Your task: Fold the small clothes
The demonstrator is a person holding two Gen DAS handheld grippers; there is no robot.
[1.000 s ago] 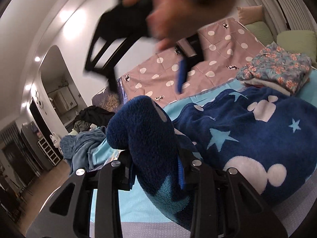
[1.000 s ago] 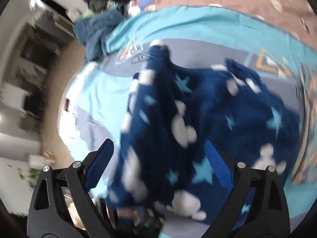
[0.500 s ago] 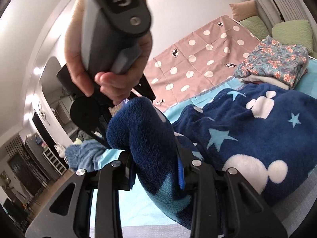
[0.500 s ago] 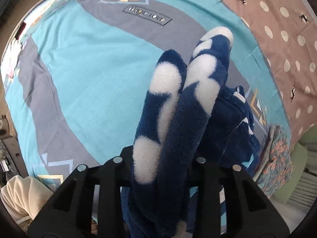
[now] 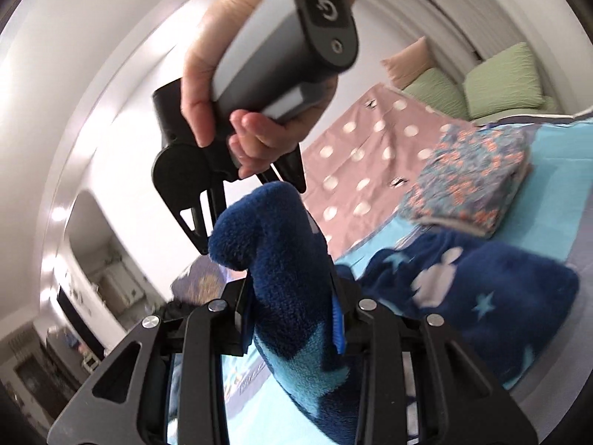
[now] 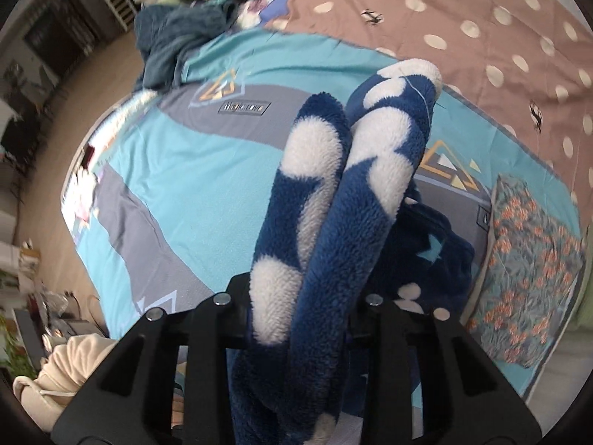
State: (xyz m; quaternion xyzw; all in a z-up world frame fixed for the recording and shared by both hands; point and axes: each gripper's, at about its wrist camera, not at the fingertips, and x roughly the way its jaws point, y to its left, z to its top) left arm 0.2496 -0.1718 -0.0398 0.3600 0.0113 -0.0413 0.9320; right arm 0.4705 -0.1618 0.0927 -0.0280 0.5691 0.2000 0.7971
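Note:
A navy fleece garment point(image 5: 493, 296) with white shapes and light-blue stars hangs over the bed. My left gripper point(image 5: 292, 315) is shut on a thick fold of it point(image 5: 281, 259). My right gripper point(image 6: 296, 315) is shut on a doubled edge of the same fleece garment point(image 6: 333, 193), which stands up between its jaws. The rest of the garment sags to the bed on the right. In the left wrist view, the hand and right gripper body point(image 5: 296, 44) sit above and close to the held fold.
The bed has a turquoise and grey cover point(image 6: 178, 170) and a pink dotted sheet point(image 6: 481, 29). A folded floral garment point(image 6: 533, 267) lies at the right, also in the left wrist view point(image 5: 470, 181). Green pillows point(image 5: 500, 81) and a clothes heap point(image 6: 178, 29) lie at the ends.
My right gripper went from open above the garment to shut on its edge, then lifted it. Both grippers have risen, pulling the fleece up off the bed.

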